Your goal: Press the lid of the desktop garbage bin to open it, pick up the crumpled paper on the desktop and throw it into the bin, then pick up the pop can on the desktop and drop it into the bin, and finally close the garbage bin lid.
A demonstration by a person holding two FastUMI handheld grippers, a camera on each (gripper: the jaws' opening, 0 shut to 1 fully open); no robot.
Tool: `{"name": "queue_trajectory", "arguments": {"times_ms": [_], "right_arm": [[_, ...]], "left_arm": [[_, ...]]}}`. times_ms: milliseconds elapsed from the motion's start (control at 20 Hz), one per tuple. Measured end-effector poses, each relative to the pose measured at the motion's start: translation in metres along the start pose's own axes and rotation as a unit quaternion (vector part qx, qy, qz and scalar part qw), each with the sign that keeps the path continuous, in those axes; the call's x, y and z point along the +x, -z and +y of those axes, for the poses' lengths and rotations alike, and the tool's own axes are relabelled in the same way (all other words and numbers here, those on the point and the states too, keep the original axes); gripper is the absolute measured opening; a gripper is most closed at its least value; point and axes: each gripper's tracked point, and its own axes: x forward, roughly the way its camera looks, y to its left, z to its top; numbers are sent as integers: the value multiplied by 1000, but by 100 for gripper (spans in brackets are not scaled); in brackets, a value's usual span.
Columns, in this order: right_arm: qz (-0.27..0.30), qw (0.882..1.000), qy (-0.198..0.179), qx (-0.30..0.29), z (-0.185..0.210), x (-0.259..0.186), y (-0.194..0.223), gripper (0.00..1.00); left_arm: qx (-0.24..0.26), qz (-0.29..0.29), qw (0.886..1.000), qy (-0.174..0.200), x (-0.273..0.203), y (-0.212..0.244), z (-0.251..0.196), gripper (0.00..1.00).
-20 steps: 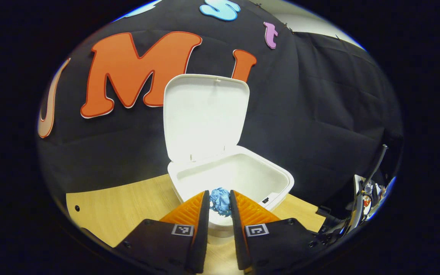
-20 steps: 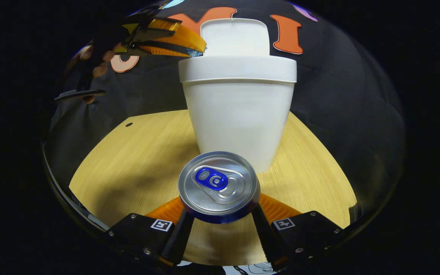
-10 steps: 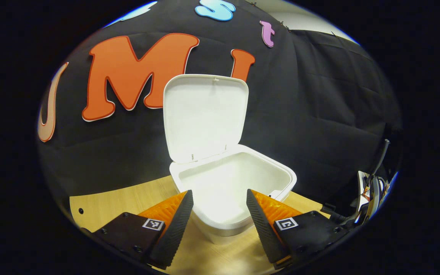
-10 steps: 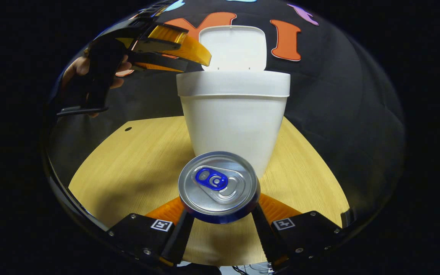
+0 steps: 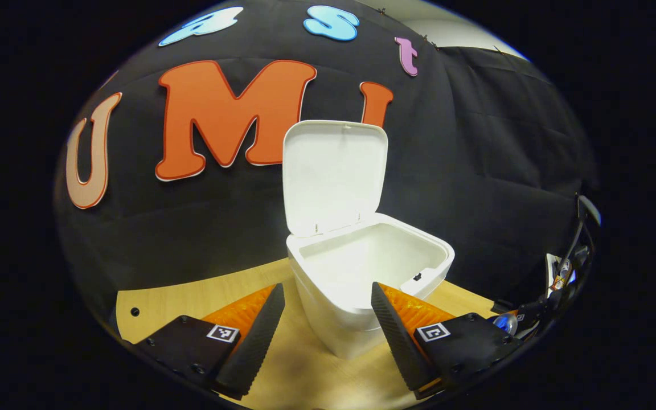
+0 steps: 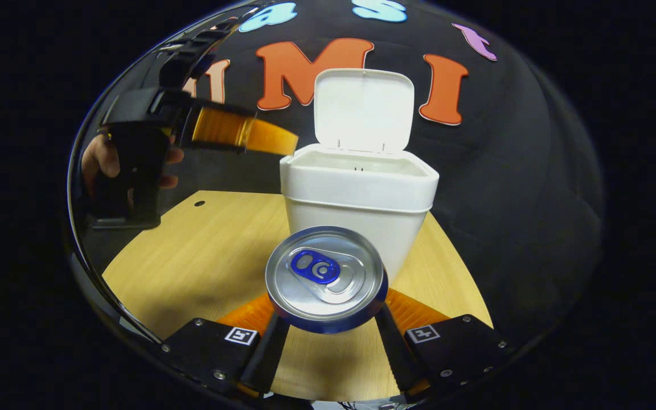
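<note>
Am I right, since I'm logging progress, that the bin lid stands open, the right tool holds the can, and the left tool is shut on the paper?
Not quite. In the left gripper view the left tool is open and holds nothing. The lid is open, and the right tool holds the can.

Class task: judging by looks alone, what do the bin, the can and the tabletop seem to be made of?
Bin: likely plastic, matte white, smooth moulded walls.
Can: metal, probably aluminium, with a shiny silvery top and blue pull tab.
Tabletop: wood or wood-look laminate, with pale fine grain.

No legible text. Square coded markers on left gripper and right gripper finger mounts.
</note>
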Motion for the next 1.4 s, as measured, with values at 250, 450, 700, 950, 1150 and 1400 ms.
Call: {"name": "queue_trajectory", "arguments": {"times_ms": [250, 450, 700, 950, 1150, 1400], "right_arm": [[-36, 999, -9, -23, -7, -5, -23, 80], [-57, 998, -13, -31, -10, -11, -48, 80], [-73, 997, -12, -37, -26, 5, -89, 80], [-86, 994, -14, -66, -43, 20, -117, 80], [-102, 992, -22, -67, -47, 36, -141, 80], [-103, 991, -48, -67, -36, 62, -150, 80]], "left_arm": [[10, 6, 999, -39, -14, 13, 20, 98], [17, 5, 997, -73, -27, 21, 37, 98], [24, -6, 991, -134, -43, 23, 61, 100], [9, -12, 984, -179, -61, 30, 77, 100], [-2, -8, 976, -218, -77, 39, 90, 100], [-30, -7, 964, -266, -96, 46, 99, 100]]}}
